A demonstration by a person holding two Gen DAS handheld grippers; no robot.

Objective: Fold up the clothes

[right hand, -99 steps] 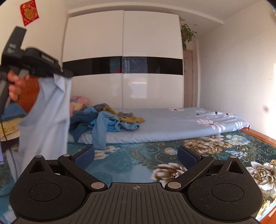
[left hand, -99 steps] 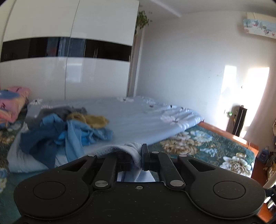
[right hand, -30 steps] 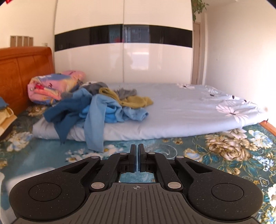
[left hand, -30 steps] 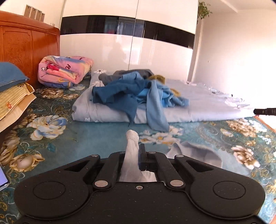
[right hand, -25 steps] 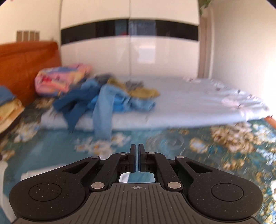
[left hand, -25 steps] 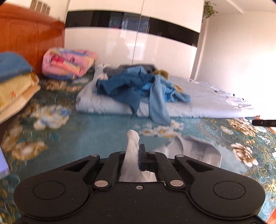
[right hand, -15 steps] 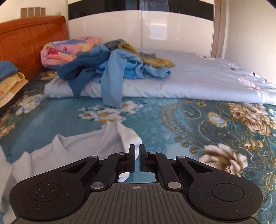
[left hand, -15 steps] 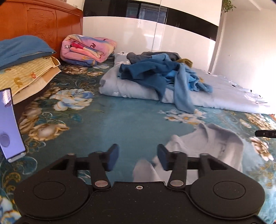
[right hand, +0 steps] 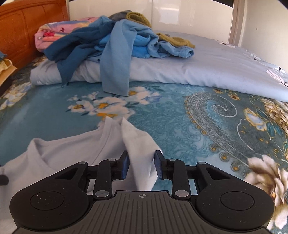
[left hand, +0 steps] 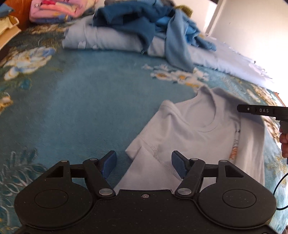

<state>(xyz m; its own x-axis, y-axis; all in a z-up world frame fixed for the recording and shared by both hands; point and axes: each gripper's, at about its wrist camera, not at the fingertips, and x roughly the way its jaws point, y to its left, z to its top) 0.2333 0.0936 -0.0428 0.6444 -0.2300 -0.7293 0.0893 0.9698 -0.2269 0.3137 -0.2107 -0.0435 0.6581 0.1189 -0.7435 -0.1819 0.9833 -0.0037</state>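
Below, one pale T-shirt (left hand: pixel 189 129) between two opening grippers.

I count one pale T-shirt (left hand: pixel 194 129) on the floral bedspread (left hand: pixel 90 100), one heap of unfolded clothes (right hand: pixel 115 39), one folded pink blanket (left hand: pixel 59 9), and two grippers: left (left hand: pixel 143 162), right (right hand: pixel 141 166).

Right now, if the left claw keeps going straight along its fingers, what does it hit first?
Most likely the pale T-shirt: the sleeve lies right ahead of the left claw, whose jaws are opening with nothing pinched between them. Depth is unclear; the blue floral bedspread lies underneath.
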